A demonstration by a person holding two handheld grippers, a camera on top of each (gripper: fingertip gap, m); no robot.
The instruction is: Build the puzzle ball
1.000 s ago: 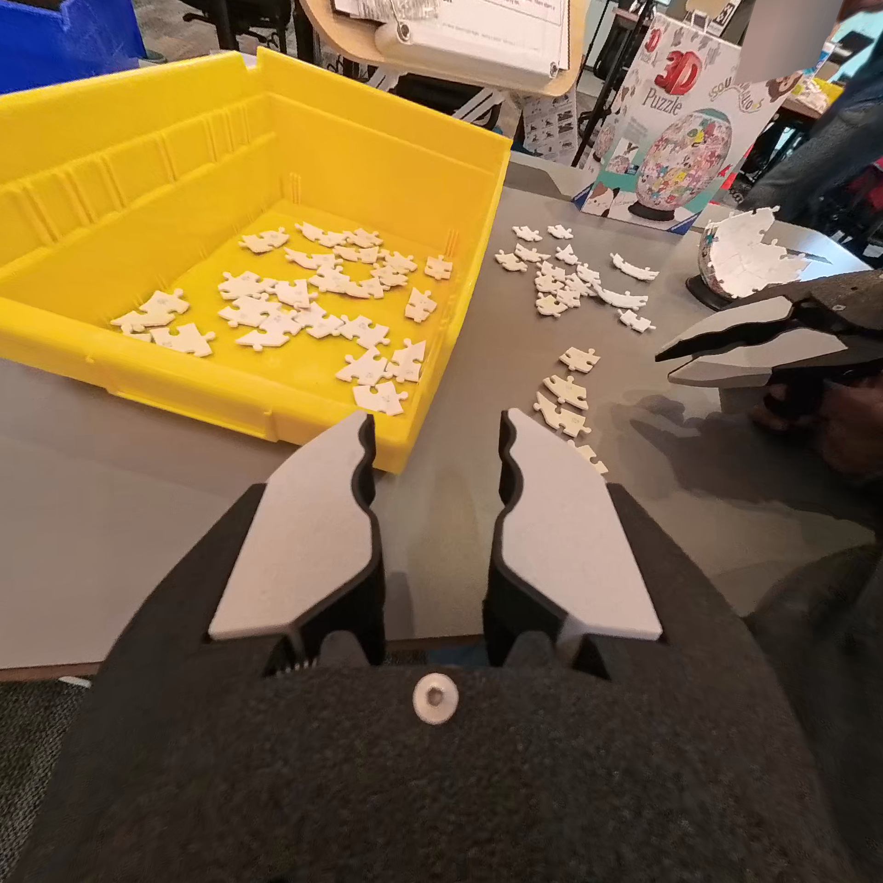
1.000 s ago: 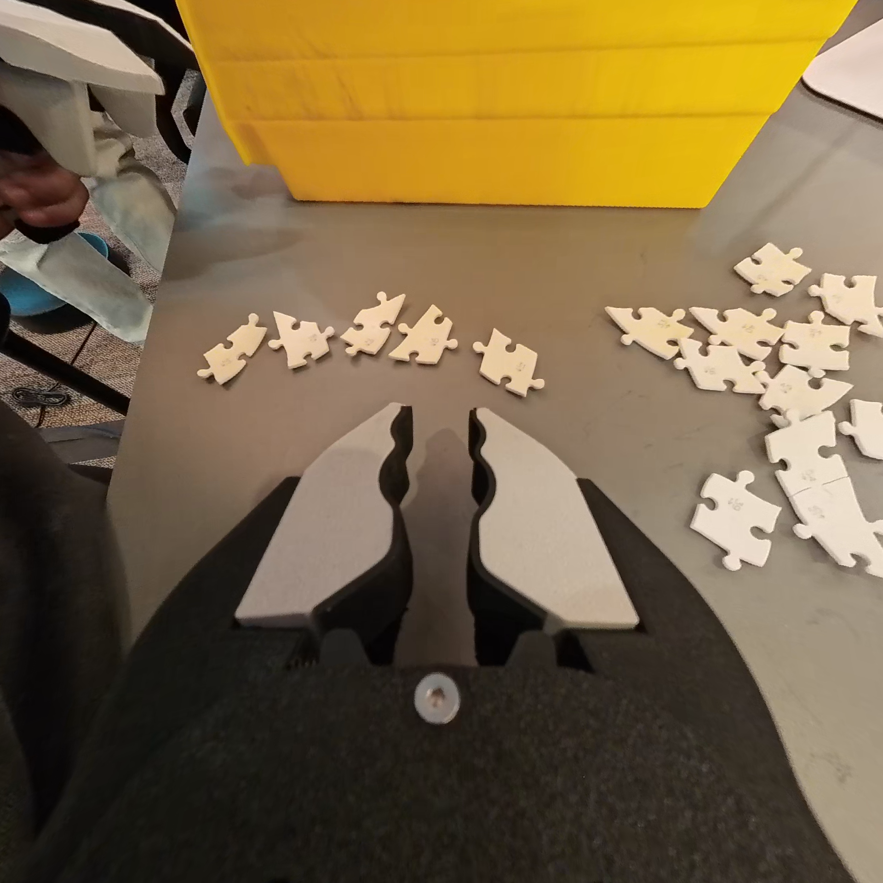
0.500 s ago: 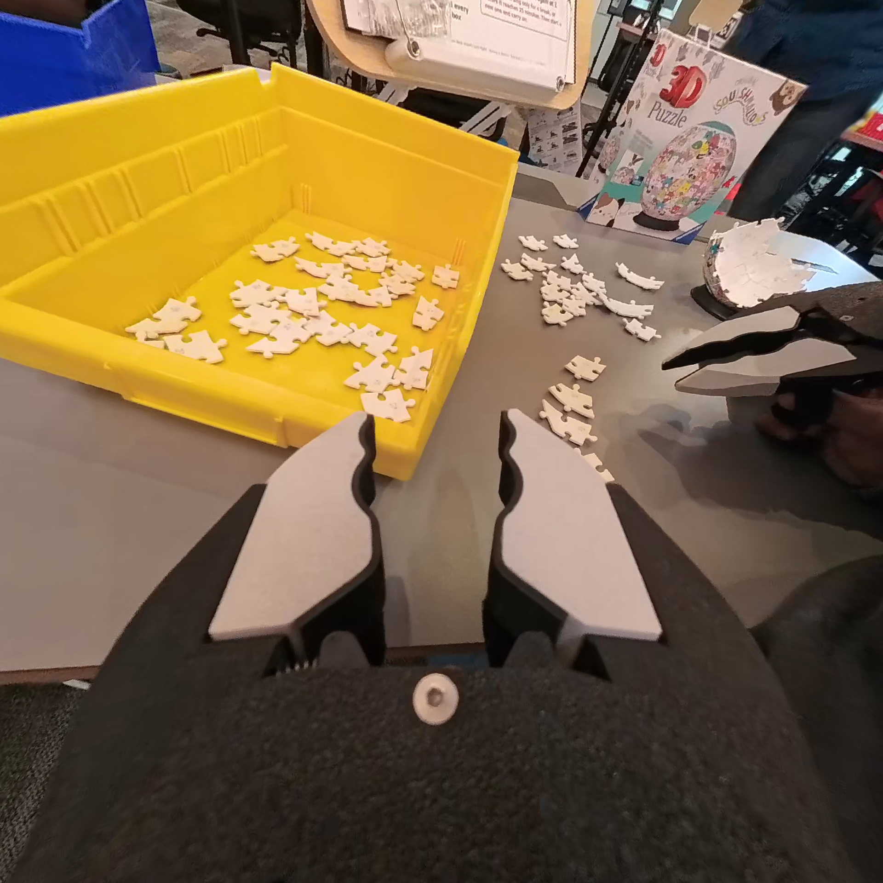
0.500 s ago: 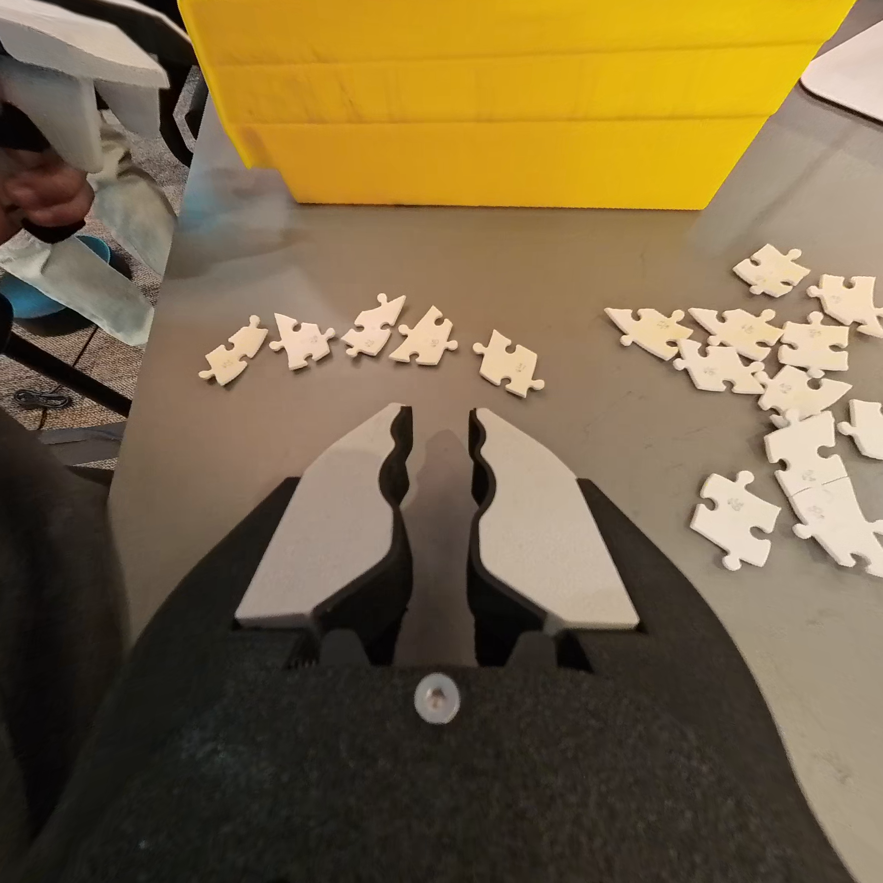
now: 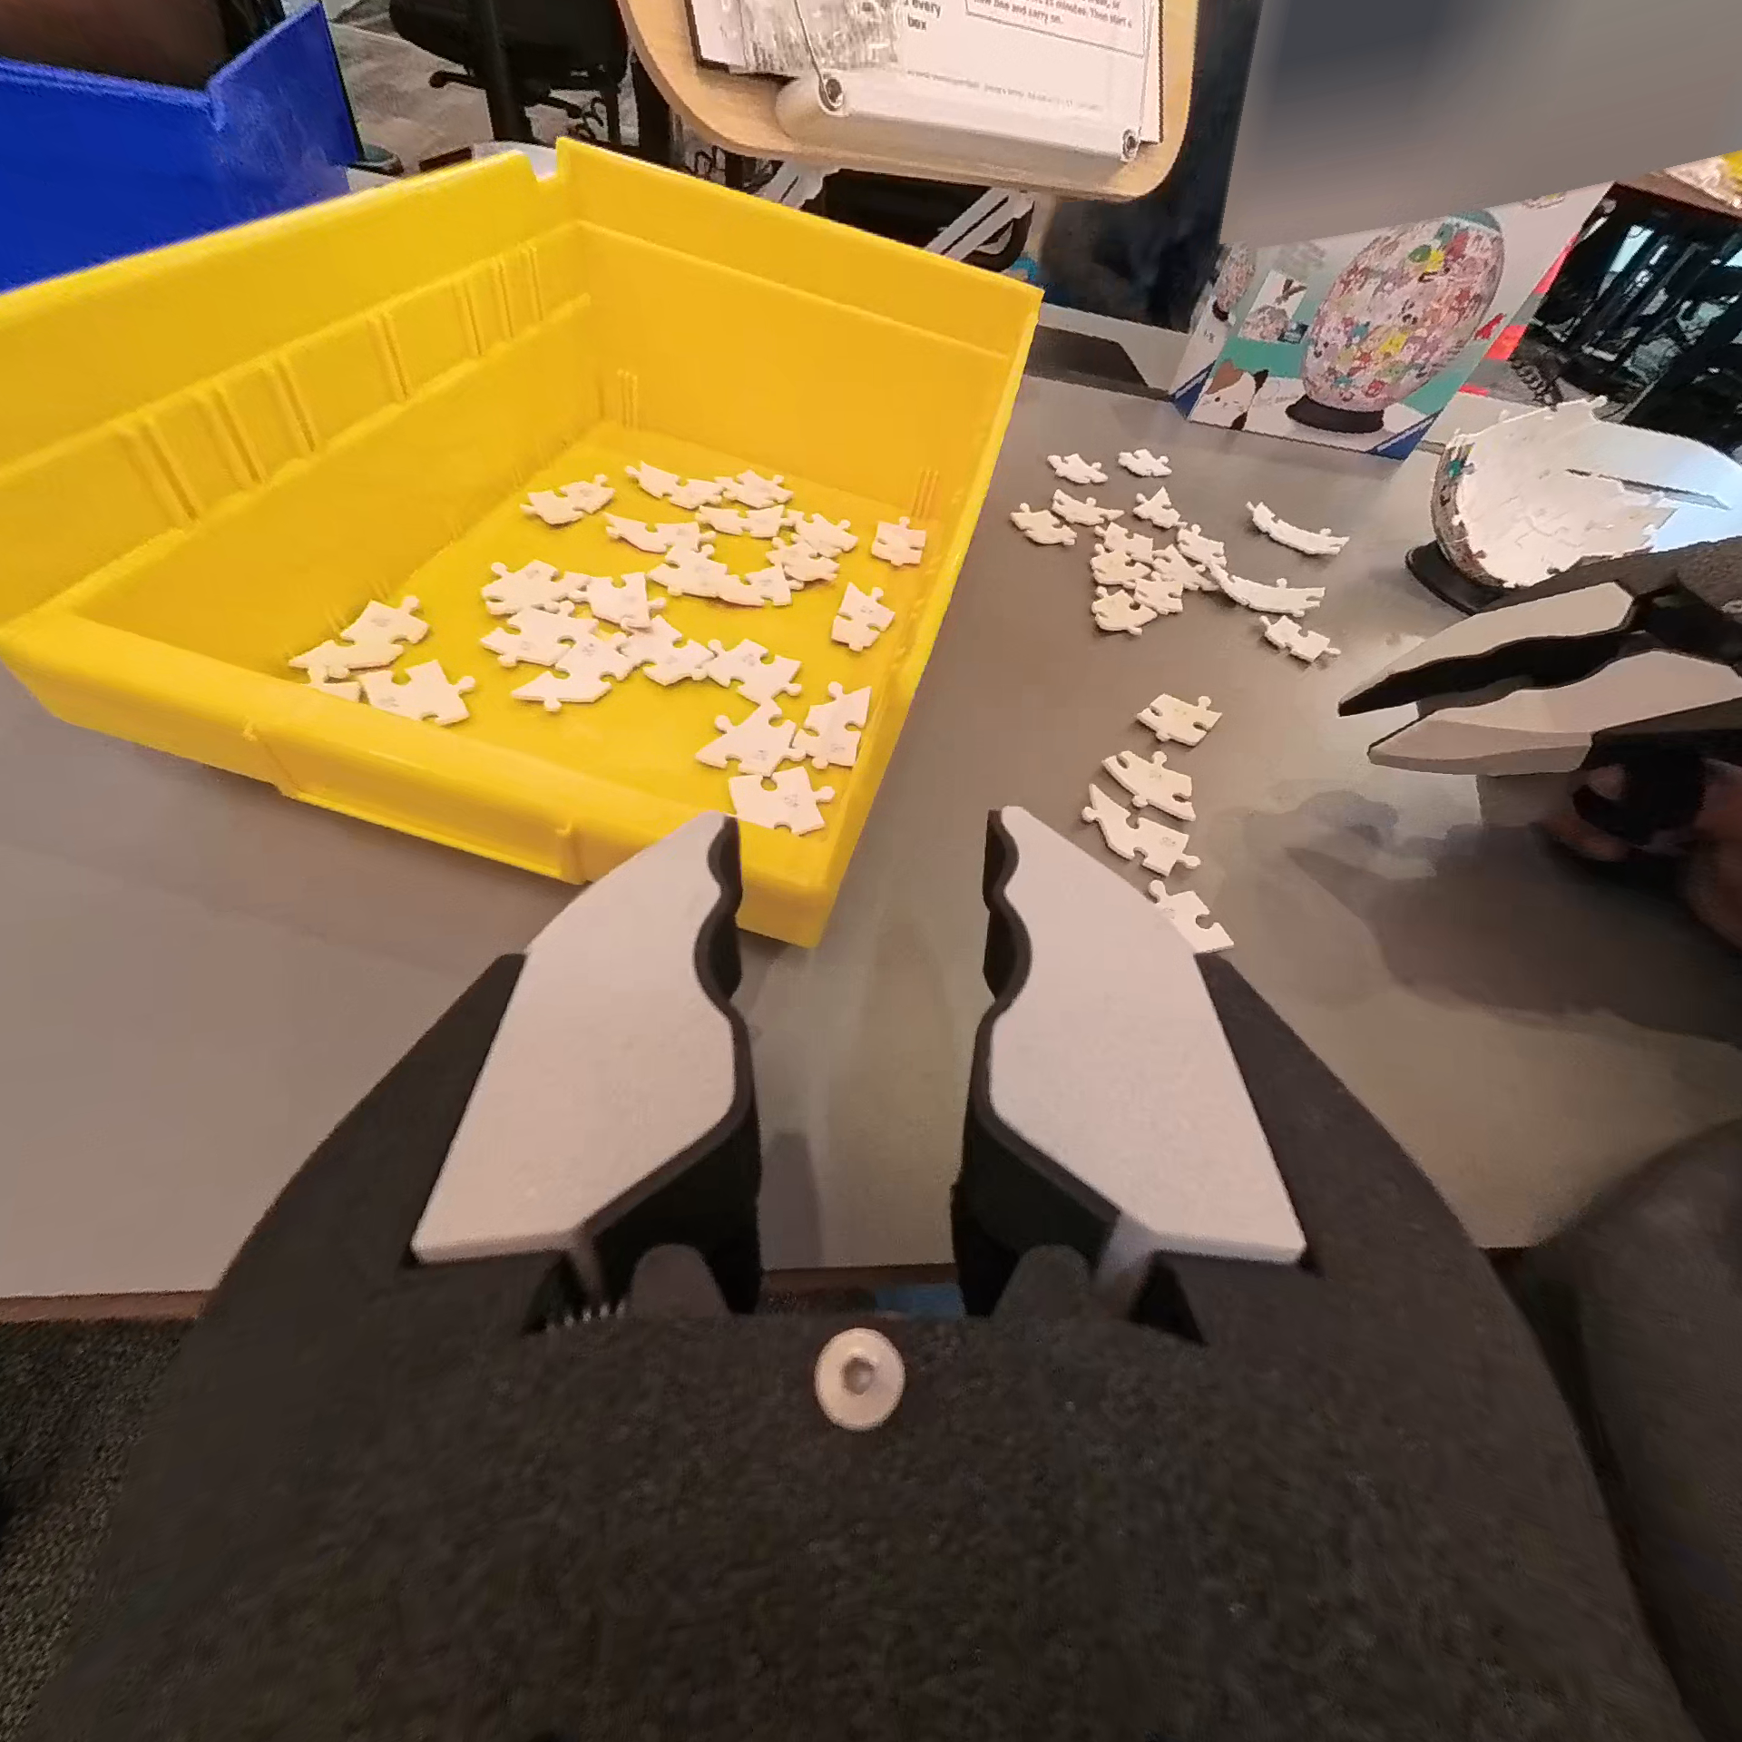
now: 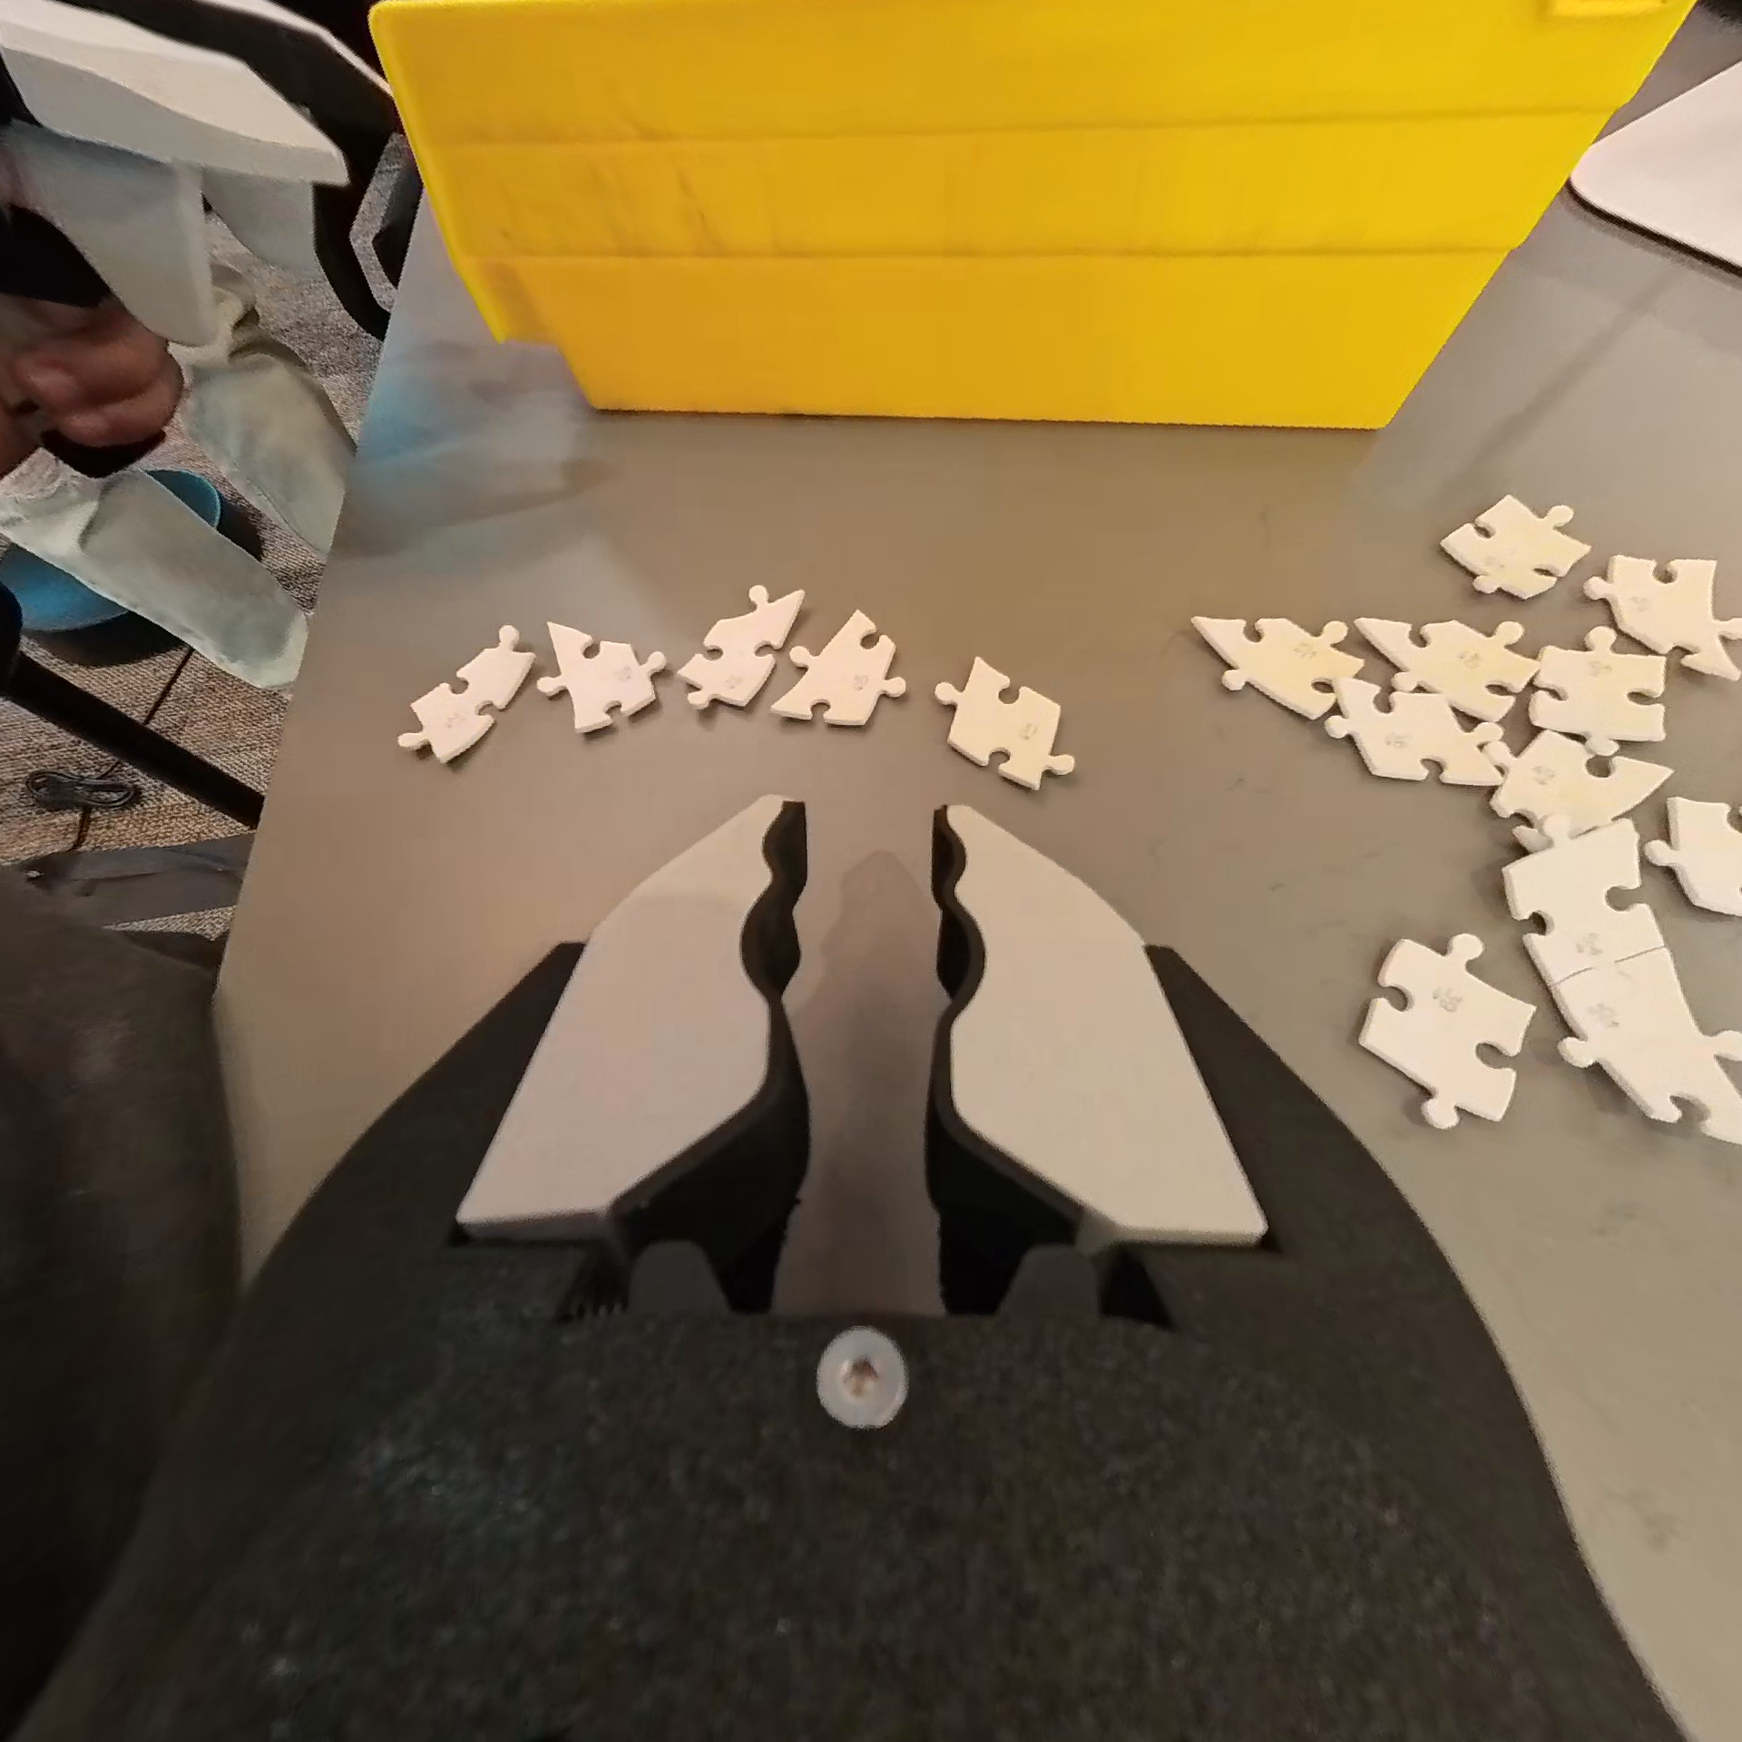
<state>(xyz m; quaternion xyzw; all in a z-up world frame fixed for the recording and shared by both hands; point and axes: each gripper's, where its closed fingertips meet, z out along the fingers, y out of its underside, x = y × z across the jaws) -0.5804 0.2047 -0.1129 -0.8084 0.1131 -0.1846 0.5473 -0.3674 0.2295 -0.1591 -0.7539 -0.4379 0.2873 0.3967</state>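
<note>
the half-built puzzle ball (image 5: 1546, 528) sits on its stand far right on the table, and both the left claw (image 5: 856, 829) and right claw (image 6: 869, 813) are open and empty, so a thin flat puzzle piece (image 6: 1007, 724) could slip when pinched.

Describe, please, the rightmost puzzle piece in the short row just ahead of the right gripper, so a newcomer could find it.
Start at the yellow bin on the grey table; in front of its wall, five white pieces lie in a row. The rightmost puzzle piece sits just beyond the open right gripper. Unlike its four close-set neighbours, it lies apart, across a wider gap.
</note>
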